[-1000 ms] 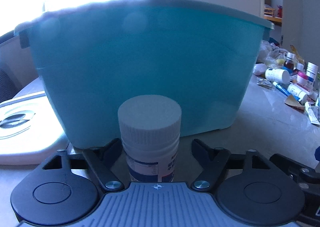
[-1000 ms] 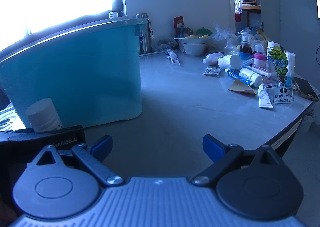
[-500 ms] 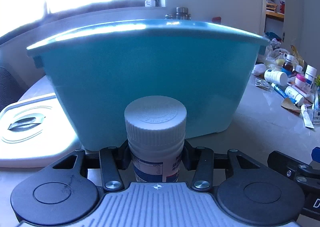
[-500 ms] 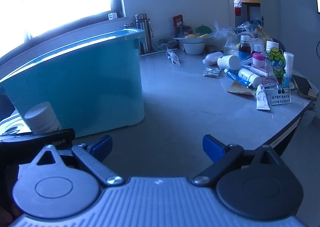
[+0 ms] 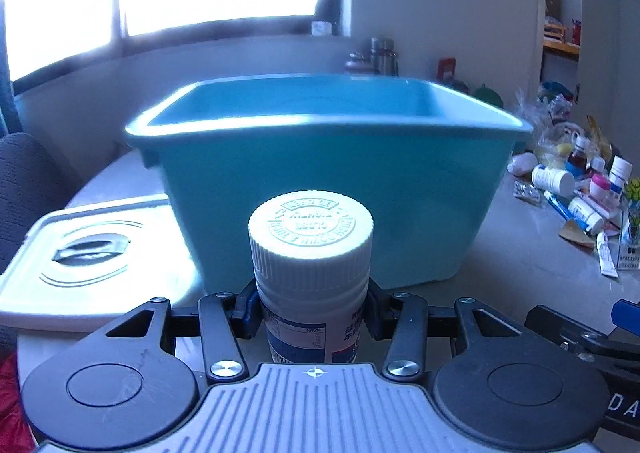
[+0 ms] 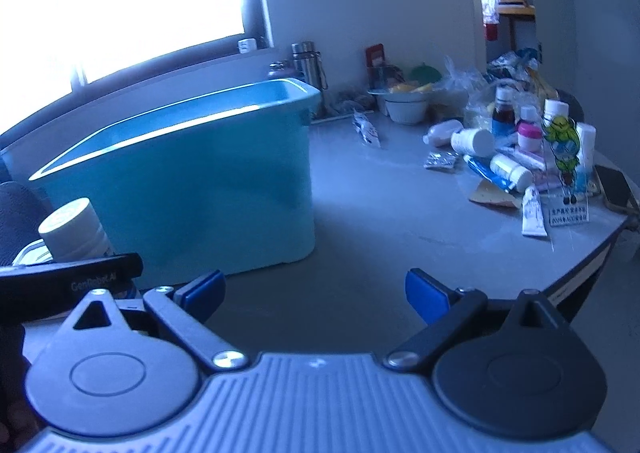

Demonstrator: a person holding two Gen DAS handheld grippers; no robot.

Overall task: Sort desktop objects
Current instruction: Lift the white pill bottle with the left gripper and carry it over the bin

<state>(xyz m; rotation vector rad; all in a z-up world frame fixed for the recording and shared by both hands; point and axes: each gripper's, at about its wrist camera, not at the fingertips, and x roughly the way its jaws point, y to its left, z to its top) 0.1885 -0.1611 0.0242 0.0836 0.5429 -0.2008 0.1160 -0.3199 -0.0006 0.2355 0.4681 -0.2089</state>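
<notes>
left wrist view: your left gripper (image 5: 312, 313) is clamped on the white-capped bottle (image 5: 311, 253), pads pressing both sides of the body just under the ribbed cap. the bottle stands upright, long axis vertical, cap toward the ceiling. directly ahead of it sits the teal bin (image 5: 328, 181), open at the top, its near rim above the cap in the picture and its inside wall partly visible. judged from this, the bottle lies on the near side of the bin wall and must pass over that rim before release. a white lid (image 5: 88, 253) lies flat on the table (image 5: 520, 277), just left of the bin. more bottles and tubes are scattered at far right (image 5: 576, 197).

right wrist view: your right gripper (image 6: 316, 293) stands wide with nothing between its blue pads, over bare table. the held bottle (image 6: 74, 229) shows at the left edge, in front of the bin's (image 6: 200, 181) near wall. the unsorted pile (image 6: 516, 165) lies ahead and to the right, well apart from the bin. your right hand is the nearer one to that pile; your left is the nearer one to the bin.
</notes>
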